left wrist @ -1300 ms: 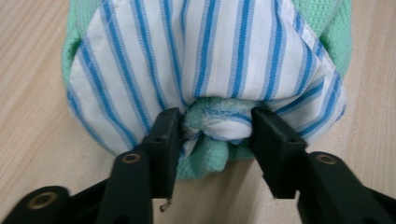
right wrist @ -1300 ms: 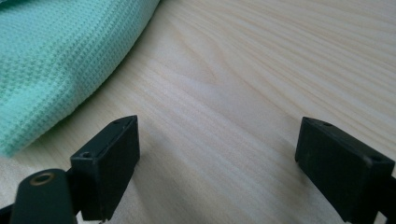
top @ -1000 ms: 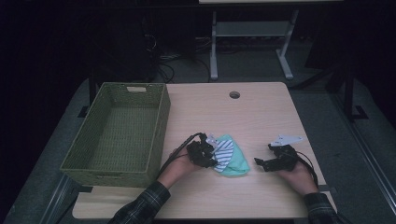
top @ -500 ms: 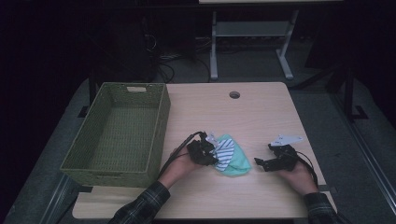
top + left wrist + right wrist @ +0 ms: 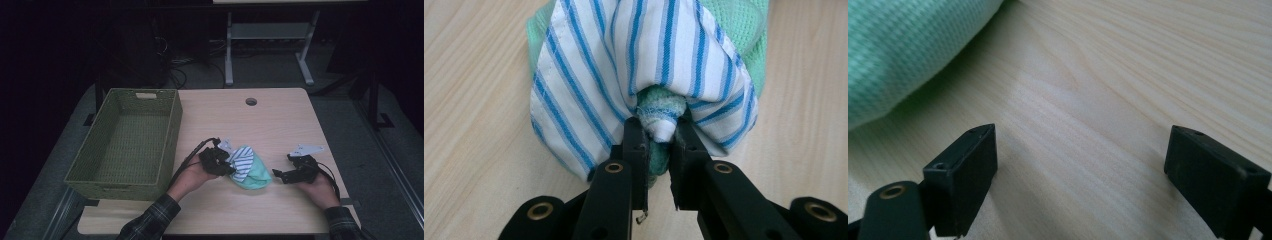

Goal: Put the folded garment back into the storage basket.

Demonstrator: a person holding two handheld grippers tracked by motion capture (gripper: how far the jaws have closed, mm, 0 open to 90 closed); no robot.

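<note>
Pinching a fold of cloth, the left gripper [image 5: 659,135] has just been closing its fingers [image 5: 634,145], which now clamp on the striped cloth [image 5: 624,65] and a tuck of the green cloth [image 5: 661,100] caught with it. In the high view the two cloths lie bunched together on the table [image 5: 280,125], in its near half, right of the woven basket [image 5: 125,145] and between the two hands. The striped cloth drapes over the green one, which spreads toward the right gripper [image 5: 281,176]. That gripper rests low over bare table just beside the green cloth's edge, its fingers [image 5: 963,170] wide apart with nothing between them.
</note>
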